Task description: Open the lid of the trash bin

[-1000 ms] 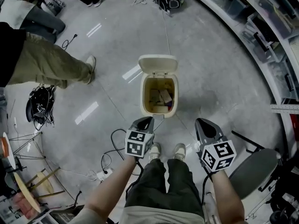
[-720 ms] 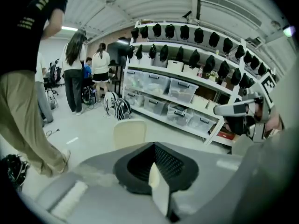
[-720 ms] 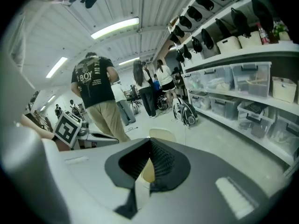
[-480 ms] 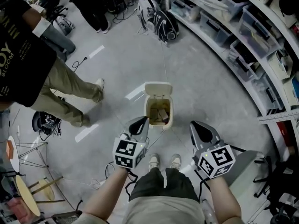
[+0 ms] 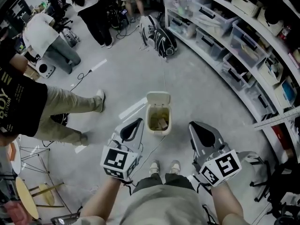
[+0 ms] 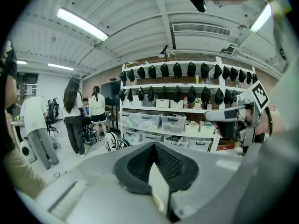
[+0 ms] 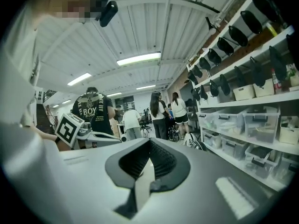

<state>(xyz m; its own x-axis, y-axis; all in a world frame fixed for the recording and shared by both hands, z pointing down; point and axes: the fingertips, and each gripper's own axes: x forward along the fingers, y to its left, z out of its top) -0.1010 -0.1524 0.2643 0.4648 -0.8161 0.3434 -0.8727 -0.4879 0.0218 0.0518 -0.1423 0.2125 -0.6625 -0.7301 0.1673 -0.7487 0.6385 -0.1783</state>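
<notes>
A small cream trash bin [image 5: 158,118] stands on the grey floor just ahead of the person's feet. Its lid [image 5: 158,97] is flipped up and back, and scraps show inside. In the head view my left gripper [image 5: 135,123] hangs to the bin's left, held high above the floor and shut on nothing. My right gripper [image 5: 198,126] is level with it to the bin's right, also shut and empty. Both gripper views look out over the room rather than at the bin. The left gripper [image 6: 153,147] and the right gripper [image 7: 149,142] each show their jaws closed together.
Shelving with plastic boxes [image 5: 225,36] curves along the right. A black bag [image 5: 164,43] lies beyond the bin. A person's legs [image 5: 65,107] stand to the left, and other people [image 5: 93,8] are further back. Cables [image 5: 150,149] trail on the floor near the feet.
The head view has risen and tilted up, so the bin looks smaller and farther. Both grippers have lifted away from it. The lid stays open.
</notes>
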